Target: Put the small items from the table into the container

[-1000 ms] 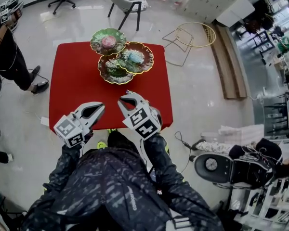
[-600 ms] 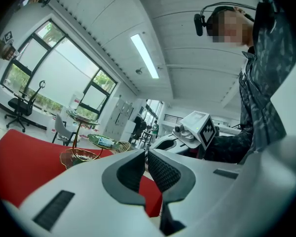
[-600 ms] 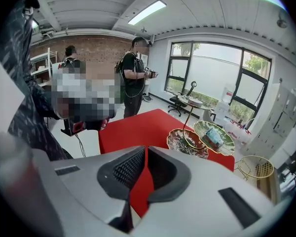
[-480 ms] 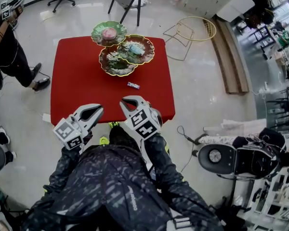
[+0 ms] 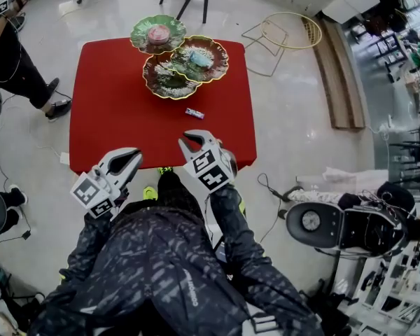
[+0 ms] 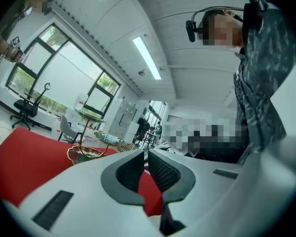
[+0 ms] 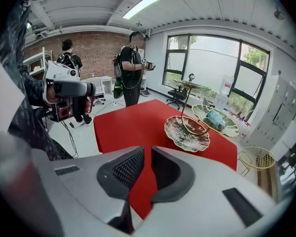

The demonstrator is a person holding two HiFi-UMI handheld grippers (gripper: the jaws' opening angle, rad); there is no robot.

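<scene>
I stand at the near edge of a red table (image 5: 119, 117) with a gripper in each hand.

My left gripper (image 5: 131, 154) is clenched. Its two dark ribbed pads meet at the tips and nothing is between them. It sits at the near left edge of the table and points out across the red surface.

My right gripper (image 5: 188, 139) is also clenched, its pads drawn together with only a thin slit between them and nothing in it. It is over the near right part of the table, tilted down toward the surface.

A small wrapped item (image 5: 194, 113) lies on the bare red surface just beyond the tips of my right gripper, touching neither gripper. It is too small to tell what it is.

Further on, at the far edge of the table, is the container: a stand (image 5: 178, 58) of three leaf-shaped dishes with gold rims. The small wrapped item lies between my right gripper and this stand, apart from both. The far green dish (image 5: 145, 28) holds a pink thing (image 5: 158, 33). The right-hand dish (image 5: 217, 47) holds a pale blue thing (image 5: 201, 59). The nearest dish (image 5: 166, 82) has a pale, veined pattern.

A person in dark clothes (image 5: 10, 61) stands on the floor beyond the table's far left corner.
</scene>
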